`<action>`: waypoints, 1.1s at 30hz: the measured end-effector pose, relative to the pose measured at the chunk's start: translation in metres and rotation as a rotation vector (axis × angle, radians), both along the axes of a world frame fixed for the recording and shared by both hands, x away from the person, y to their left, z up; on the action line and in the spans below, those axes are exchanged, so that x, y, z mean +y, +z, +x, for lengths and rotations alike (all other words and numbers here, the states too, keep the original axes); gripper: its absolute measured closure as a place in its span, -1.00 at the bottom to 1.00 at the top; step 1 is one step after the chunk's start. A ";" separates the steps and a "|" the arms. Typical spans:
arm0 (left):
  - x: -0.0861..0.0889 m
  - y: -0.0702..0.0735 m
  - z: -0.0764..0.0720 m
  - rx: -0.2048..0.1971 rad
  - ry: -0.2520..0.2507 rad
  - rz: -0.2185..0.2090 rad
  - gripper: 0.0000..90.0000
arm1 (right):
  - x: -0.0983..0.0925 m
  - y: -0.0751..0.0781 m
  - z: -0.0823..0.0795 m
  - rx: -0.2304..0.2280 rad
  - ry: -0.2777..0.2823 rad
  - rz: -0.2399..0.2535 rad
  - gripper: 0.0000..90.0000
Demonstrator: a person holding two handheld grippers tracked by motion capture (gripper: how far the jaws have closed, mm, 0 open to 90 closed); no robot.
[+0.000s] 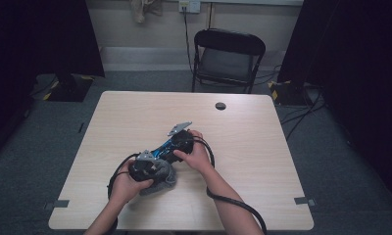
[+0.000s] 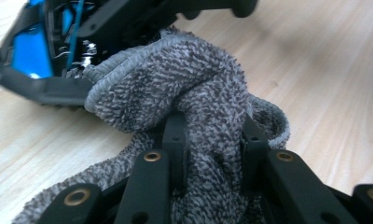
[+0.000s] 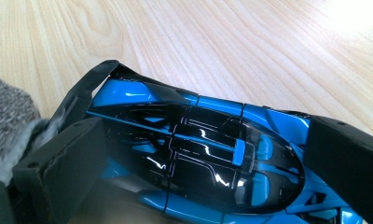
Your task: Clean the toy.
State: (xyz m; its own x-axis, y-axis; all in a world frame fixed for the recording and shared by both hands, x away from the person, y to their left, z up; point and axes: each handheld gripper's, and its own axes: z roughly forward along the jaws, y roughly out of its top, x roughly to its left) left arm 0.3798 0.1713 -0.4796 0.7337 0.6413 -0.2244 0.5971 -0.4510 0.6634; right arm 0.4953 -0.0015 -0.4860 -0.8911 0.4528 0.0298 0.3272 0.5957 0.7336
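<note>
We're working at the wooden table [image 1: 135,117], lower centre of the high view. Our left gripper [image 1: 157,164] is sitting low-left of centre w/ its jaws clamping a bunched grey towel [image 1: 159,178]; in the left gripper view the cloth [image 2: 194,93] is filling the gap betw. the two black jaws, pinched narrow, and its folded edge is pressing against the dark tail of the toy car [image 2: 40,56] in the upper left of that frame.

Our right gripper [image 1: 177,142] is lying just right of centre in the high view, angled toward the lower left, and it's holding the blue & black model car [image 1: 162,149] across its body. In the right gripper view the car [image 3: 198,158] is running from left-centre to lower right, roof up, one pad [image 3: 63,163] at lower left and the other at the right edge gripping its sides. The towel's showing at the far left there, touching the car's rear end.

A black folding chair [image 1: 228,54] is standing beyond the table, top centre.
</note>
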 end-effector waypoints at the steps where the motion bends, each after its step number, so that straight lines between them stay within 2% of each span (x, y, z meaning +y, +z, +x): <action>1: 0.000 0.001 0.000 0.009 -0.015 0.002 0.57 | 0.000 0.000 0.000 -0.002 0.001 0.000 -1.00; 3: 0.000 0.002 -0.002 0.013 -0.022 -0.011 0.57 | 0.000 0.000 0.000 -0.003 0.001 0.003 -1.00; 6: 0.002 0.006 -0.005 0.017 -0.060 -0.009 0.57 | -0.001 -0.001 0.000 -0.003 0.000 0.006 -1.00; 9: 0.007 0.012 -0.009 0.020 -0.065 -0.016 0.57 | -0.001 -0.001 0.000 -0.003 0.000 0.007 -1.00; 11: 0.012 0.017 -0.009 0.013 -0.040 -0.036 0.57 | -0.001 -0.001 0.000 -0.003 -0.001 0.006 -1.00; 18: 0.039 0.027 -0.007 -0.014 0.035 -0.062 0.57 | -0.001 -0.001 -0.001 -0.004 -0.006 0.009 -1.00; 22: 0.052 0.031 -0.004 -0.061 0.045 -0.067 0.56 | -0.001 -0.001 -0.002 -0.005 -0.011 0.014 -1.00; 28: 0.067 0.036 -0.001 -0.074 0.102 -0.102 0.56 | -0.001 -0.001 -0.001 -0.004 -0.010 0.010 -1.00; 33: 0.079 0.031 0.003 -0.064 0.138 -0.092 0.55 | -0.001 -0.001 -0.001 -0.006 -0.010 0.014 -1.00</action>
